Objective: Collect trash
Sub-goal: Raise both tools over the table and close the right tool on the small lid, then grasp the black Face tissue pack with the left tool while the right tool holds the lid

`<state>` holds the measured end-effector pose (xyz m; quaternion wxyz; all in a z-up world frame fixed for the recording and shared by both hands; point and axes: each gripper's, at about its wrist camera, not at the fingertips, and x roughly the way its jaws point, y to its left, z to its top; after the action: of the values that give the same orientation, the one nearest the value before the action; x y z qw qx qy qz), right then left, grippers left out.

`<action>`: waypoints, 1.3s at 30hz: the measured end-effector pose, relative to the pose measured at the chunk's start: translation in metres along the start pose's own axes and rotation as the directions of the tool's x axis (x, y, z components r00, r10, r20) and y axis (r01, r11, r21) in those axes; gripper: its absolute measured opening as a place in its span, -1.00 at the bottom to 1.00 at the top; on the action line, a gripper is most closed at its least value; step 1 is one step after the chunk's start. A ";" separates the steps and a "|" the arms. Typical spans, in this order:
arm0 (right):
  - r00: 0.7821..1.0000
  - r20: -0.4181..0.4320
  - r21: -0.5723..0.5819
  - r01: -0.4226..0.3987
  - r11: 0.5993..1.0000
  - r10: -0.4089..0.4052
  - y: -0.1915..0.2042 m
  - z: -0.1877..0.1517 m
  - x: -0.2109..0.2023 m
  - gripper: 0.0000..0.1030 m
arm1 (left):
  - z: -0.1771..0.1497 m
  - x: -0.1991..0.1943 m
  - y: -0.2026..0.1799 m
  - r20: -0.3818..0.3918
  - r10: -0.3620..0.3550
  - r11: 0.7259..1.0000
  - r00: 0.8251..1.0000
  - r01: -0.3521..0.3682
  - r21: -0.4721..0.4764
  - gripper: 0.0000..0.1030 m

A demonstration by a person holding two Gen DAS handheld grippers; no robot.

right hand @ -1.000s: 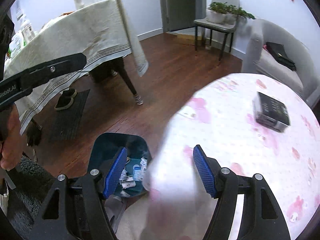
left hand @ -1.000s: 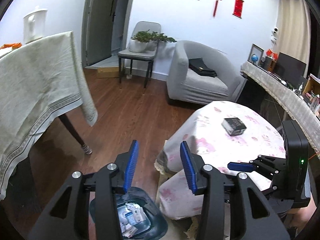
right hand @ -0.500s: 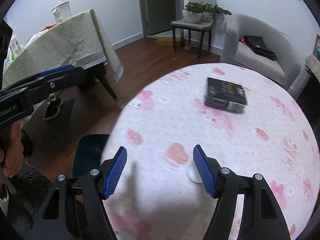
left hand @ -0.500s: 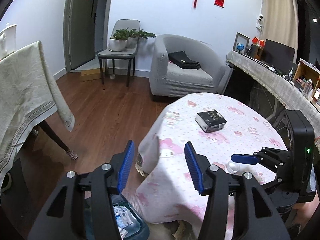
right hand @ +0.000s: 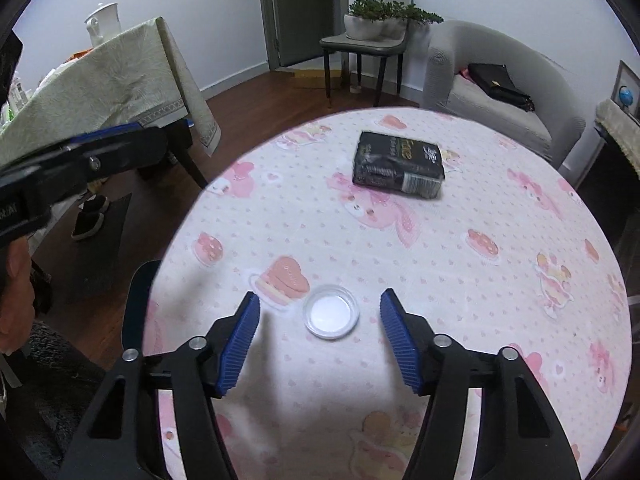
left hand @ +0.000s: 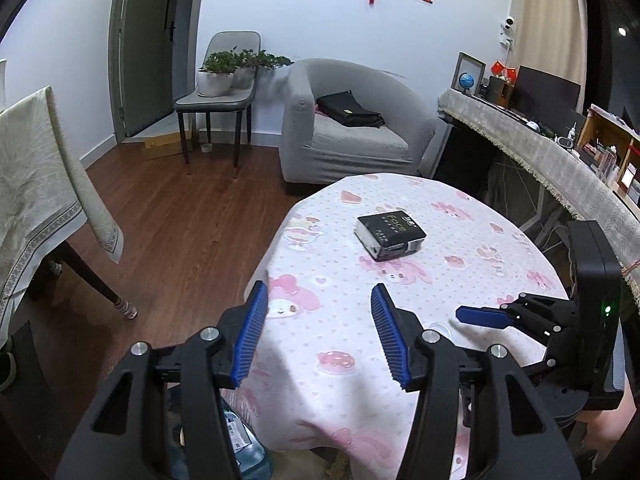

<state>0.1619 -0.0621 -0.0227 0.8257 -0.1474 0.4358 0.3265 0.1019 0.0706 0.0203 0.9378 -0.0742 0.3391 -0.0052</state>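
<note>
A small round white lid [right hand: 331,312] lies on the pink cartoon tablecloth [right hand: 460,280]. My right gripper [right hand: 320,340] hovers over it with the lid between and just ahead of its blue fingertips. The jaws are closing, and the pads do not touch the lid. A black tissue pack [right hand: 398,166] rests farther back on the table. My left gripper [left hand: 320,332] hangs over the table's near left edge, jaws opening and nothing between them. The trash bin [left hand: 240,448], with scraps inside, peeks out below it beside the table.
A grey armchair [left hand: 352,136] with a black bag stands behind the round table. To the left are a chair with potted plants [left hand: 218,92] and a cloth-covered table [left hand: 36,184]. A cluttered side counter [left hand: 560,160] runs along the right. A hand [right hand: 12,304] shows at the left edge.
Both grippers moved from above the trash bin to over the pink table. The white lid came into view between the right fingers, which narrowed. The left jaws widened slightly.
</note>
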 end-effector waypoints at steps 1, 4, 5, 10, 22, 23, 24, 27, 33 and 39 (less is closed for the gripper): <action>1.000 -0.001 -0.002 -0.001 1.000 0.001 -0.001 0.000 0.001 0.12 | 0.000 0.001 -0.001 -0.002 -0.001 1.000 1.000 0.001 0.001 0.13; 1.000 -0.008 -0.003 0.000 1.000 0.000 -0.003 -0.002 0.003 0.04 | 0.001 0.005 -0.006 -0.009 -0.009 1.000 1.000 0.009 -0.002 0.14; 1.000 -0.010 -0.006 0.001 1.000 -0.001 -0.003 -0.003 0.004 0.01 | 0.002 0.007 -0.008 -0.009 -0.012 1.000 1.000 0.012 -0.004 0.15; 1.000 0.000 -0.008 0.006 1.000 -0.006 -0.007 -0.006 0.004 -0.19 | 0.005 0.016 -0.021 -0.016 -0.030 0.999 0.999 0.030 -0.013 0.25; 0.999 0.043 0.040 0.021 0.999 -0.023 -0.038 -0.011 -0.013 -0.41 | 0.008 0.040 -0.057 -0.034 -0.046 0.999 0.998 0.046 0.006 0.42; 0.999 0.046 0.049 0.022 0.999 -0.024 -0.042 -0.011 -0.014 -0.41 | 0.009 0.042 -0.060 -0.035 -0.045 0.999 0.998 0.046 0.008 0.43; 0.998 0.048 0.063 0.024 0.998 -0.027 -0.049 -0.013 -0.017 -0.41 | 0.009 0.044 -0.062 -0.036 -0.043 0.999 0.998 0.044 0.008 0.44; 0.998 0.051 0.090 0.028 0.996 -0.032 -0.062 -0.017 -0.023 -0.41 | 0.010 0.054 -0.069 -0.048 -0.037 0.999 0.998 0.038 0.012 0.45; 0.997 0.061 0.149 0.041 0.988 -0.050 -0.092 -0.029 -0.035 -0.41 | 0.014 0.075 -0.087 -0.062 -0.024 0.999 0.998 0.026 0.032 0.50; 0.996 0.069 0.204 0.035 0.978 -0.051 -0.116 -0.040 -0.043 -0.41 | 0.019 0.101 -0.100 -0.082 0.000 0.999 0.997 0.002 0.033 0.54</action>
<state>0.1967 -0.1873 -0.0153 0.8589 -0.0598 0.4325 0.2677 0.1960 -0.0315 -0.0154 0.9243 -0.0584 0.3769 -0.0144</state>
